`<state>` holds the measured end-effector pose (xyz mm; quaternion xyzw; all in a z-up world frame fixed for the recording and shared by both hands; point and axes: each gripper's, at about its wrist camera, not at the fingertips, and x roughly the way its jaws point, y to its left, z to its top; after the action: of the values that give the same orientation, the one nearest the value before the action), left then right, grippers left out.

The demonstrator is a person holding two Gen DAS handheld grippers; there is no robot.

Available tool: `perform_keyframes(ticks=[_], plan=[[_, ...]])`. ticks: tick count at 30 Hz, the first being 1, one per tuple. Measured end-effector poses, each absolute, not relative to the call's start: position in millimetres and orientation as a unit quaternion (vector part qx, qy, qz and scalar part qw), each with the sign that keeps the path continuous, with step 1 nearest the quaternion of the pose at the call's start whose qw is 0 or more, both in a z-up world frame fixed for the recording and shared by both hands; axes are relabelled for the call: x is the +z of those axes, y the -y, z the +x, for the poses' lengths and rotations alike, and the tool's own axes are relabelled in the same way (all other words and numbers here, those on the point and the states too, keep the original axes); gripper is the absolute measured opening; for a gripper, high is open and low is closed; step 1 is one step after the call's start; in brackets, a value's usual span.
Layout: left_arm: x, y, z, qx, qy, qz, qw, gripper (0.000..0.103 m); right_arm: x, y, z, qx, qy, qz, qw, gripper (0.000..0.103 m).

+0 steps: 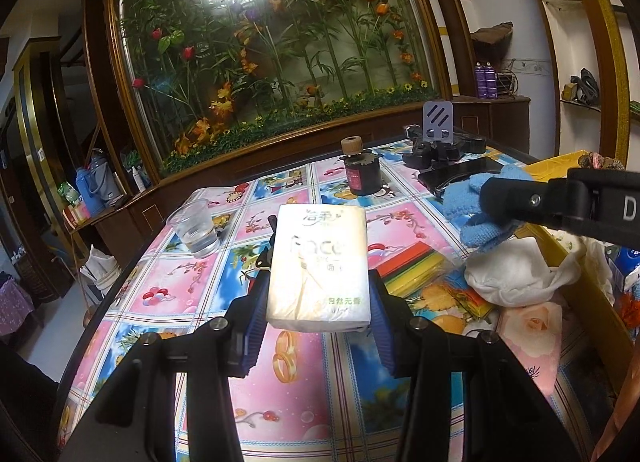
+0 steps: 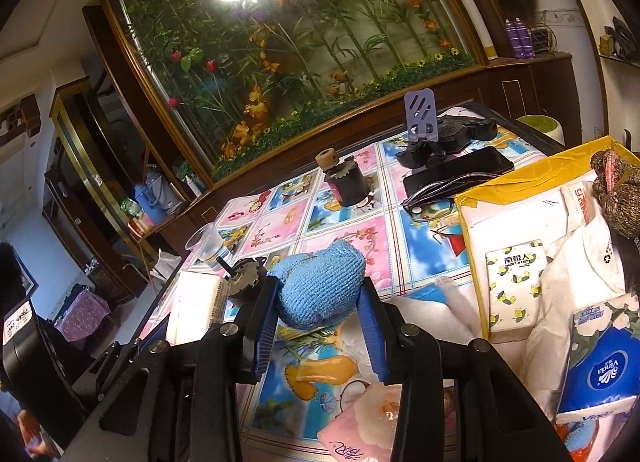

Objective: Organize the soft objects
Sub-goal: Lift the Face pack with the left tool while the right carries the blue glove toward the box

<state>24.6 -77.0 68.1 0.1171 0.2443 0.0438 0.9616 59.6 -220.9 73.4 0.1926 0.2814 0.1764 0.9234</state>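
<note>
My left gripper (image 1: 320,275) is shut on a white tissue pack (image 1: 320,258), its blue pads pressing the pack's two long sides above the table. In the right wrist view the same tissue pack (image 2: 196,306) shows at the left. My right gripper (image 2: 321,281) is shut on a blue knitted glove (image 2: 320,286), held above the tablecloth just left of the yellow cardboard box (image 2: 516,176). From the left wrist view the blue glove (image 1: 472,204) bunches in front of one of the right gripper's fingers (image 1: 516,202).
The box holds several tissue packs (image 2: 514,286) and white cloth (image 2: 576,262). On the table lie a water cup (image 1: 196,230), a dark bottle (image 1: 362,176), a phone (image 2: 460,172), glasses (image 2: 428,206), a pink pack (image 1: 528,338), a white cloth (image 1: 516,274) and coloured sponges (image 1: 412,262).
</note>
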Motion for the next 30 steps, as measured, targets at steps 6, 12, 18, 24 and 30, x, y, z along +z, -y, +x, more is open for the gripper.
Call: perform_keyframes(ticks=[6, 12, 18, 24, 30], plan=[[68, 77, 25, 0.044, -0.244, 0.118, 0.962, 0.045, 74, 224, 59, 0.168, -0.281, 0.193, 0.925, 0.042], [68, 78, 25, 0.044, -0.244, 0.118, 0.962, 0.045, 75, 229, 59, 0.161, -0.279, 0.197, 0.926, 0.042], [68, 79, 25, 0.043, -0.244, 0.117, 0.962, 0.045, 77, 235, 58, 0.149, -0.276, 0.201, 0.928, 0.042], [70, 90, 26, 0.018, -0.253, 0.09, 0.963, 0.045, 91, 243, 50, 0.098, -0.247, 0.166, 0.95, 0.042], [80, 125, 27, -0.053, -0.271, 0.042, 0.96, 0.045, 108, 282, 35, 0.038, -0.2, 0.179, 0.963, 0.042]])
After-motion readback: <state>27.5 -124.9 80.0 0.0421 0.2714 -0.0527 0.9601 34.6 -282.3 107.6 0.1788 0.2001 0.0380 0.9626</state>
